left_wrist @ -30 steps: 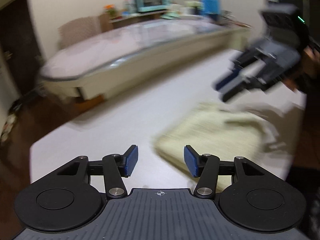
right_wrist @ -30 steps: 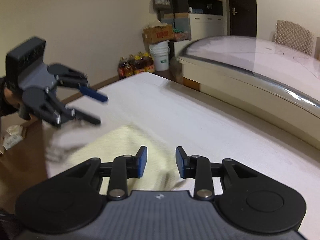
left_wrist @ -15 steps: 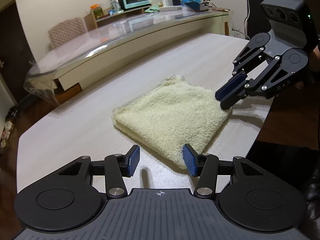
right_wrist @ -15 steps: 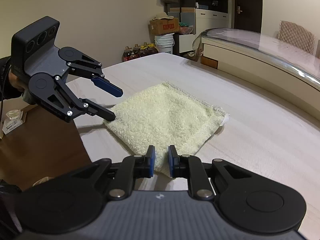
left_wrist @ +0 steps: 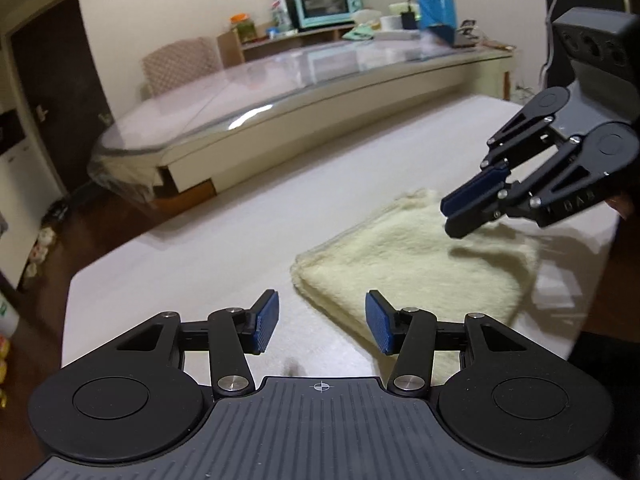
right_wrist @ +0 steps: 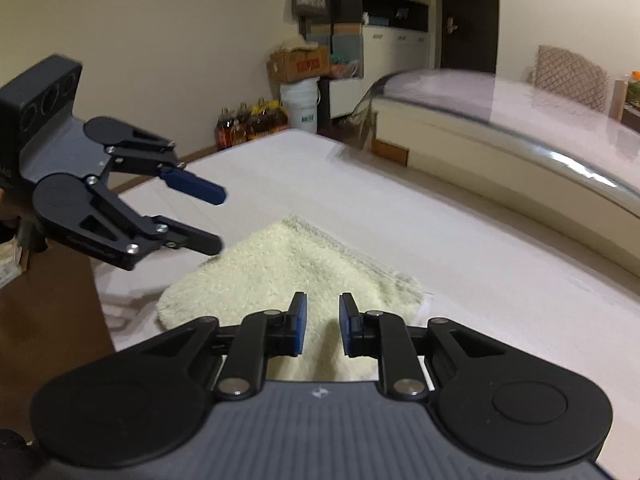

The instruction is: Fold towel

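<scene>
A pale yellow terry towel [left_wrist: 412,264] lies folded into a small square near the corner of the white table [left_wrist: 248,240]; it also shows in the right wrist view [right_wrist: 292,272]. My left gripper [left_wrist: 320,322] is open and empty, just above the table in front of the towel's near edge. It shows in the right wrist view [right_wrist: 216,220] with its jaws wide apart. My right gripper [right_wrist: 322,326] hovers over the towel with a narrow gap between its pads and holds nothing. It shows in the left wrist view [left_wrist: 454,216] above the towel's far side.
A long counter with a glass top [left_wrist: 280,92] runs behind the table, with a teal oven [left_wrist: 326,2] on a shelf beyond it. A padded chair [right_wrist: 568,76], a white bucket [right_wrist: 302,106] and bottles [right_wrist: 250,122] stand on the floor. The table edge [right_wrist: 104,308] is near.
Both grippers have lifted and drawn back a little from the towel. The right gripper's pads have parted slightly. The towel has not moved.
</scene>
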Available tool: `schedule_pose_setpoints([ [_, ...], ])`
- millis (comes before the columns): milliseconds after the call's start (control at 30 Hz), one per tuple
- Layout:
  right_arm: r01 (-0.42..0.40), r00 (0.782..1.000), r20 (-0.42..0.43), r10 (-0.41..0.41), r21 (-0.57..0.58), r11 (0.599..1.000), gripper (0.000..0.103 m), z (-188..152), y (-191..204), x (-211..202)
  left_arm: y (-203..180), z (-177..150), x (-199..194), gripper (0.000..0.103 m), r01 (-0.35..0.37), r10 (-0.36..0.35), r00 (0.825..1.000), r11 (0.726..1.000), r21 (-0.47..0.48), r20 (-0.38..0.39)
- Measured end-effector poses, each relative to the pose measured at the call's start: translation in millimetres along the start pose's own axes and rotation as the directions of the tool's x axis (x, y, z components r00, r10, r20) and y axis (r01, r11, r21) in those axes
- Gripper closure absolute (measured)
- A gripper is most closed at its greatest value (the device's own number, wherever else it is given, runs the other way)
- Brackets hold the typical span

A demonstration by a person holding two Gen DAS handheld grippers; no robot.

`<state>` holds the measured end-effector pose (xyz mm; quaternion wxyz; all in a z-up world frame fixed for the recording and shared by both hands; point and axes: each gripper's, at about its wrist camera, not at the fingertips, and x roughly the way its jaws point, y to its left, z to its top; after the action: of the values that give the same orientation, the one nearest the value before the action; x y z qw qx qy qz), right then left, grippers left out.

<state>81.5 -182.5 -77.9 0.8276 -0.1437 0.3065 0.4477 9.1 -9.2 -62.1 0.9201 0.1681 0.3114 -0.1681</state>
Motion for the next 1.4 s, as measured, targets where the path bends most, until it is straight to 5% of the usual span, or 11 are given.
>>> schedule_pose_setpoints([
  [167,-0.004,0.999,-0.047,0.004,0.008,1.0,0.084,-5,-3,15,-5,-6,8,0.051,-0.003,0.004,1.0,0.999,0.032,-0.01],
  [400,0.013,1.0,0.02,-0.015,0.089,0.996,0.08,-1,-12,-4,7,0,-4,0.047,-0.017,0.018,1.0,0.996,-0.082,0.012],
  [600,0.106,0.993,0.025,-0.114,0.218,0.97,0.043,-12,-4,-37,-13,-2,-27,0.02,-0.089,0.086,0.996,0.975,-0.203,-0.022],
  [667,0.131,0.99,0.023,-0.141,0.255,0.958,0.014,-20,3,-47,-23,-6,-33,0.012,-0.113,0.107,0.994,0.966,-0.235,-0.036],
  [733,0.137,0.987,0.038,-0.156,0.307,0.942,0.004,-34,17,-60,-33,-10,-39,0.01,-0.136,0.127,0.991,0.954,-0.265,-0.051],
  [1100,0.206,0.975,-0.023,-0.222,0.472,0.857,0.0,-73,36,-78,-60,-23,-68,0.003,-0.181,0.16,0.983,0.897,-0.402,-0.087],
  [1400,0.237,0.969,-0.05,-0.242,0.466,0.853,0.0,-77,49,-90,-74,-29,-80,0.0,-0.241,0.21,0.97,0.868,-0.433,-0.12],
])
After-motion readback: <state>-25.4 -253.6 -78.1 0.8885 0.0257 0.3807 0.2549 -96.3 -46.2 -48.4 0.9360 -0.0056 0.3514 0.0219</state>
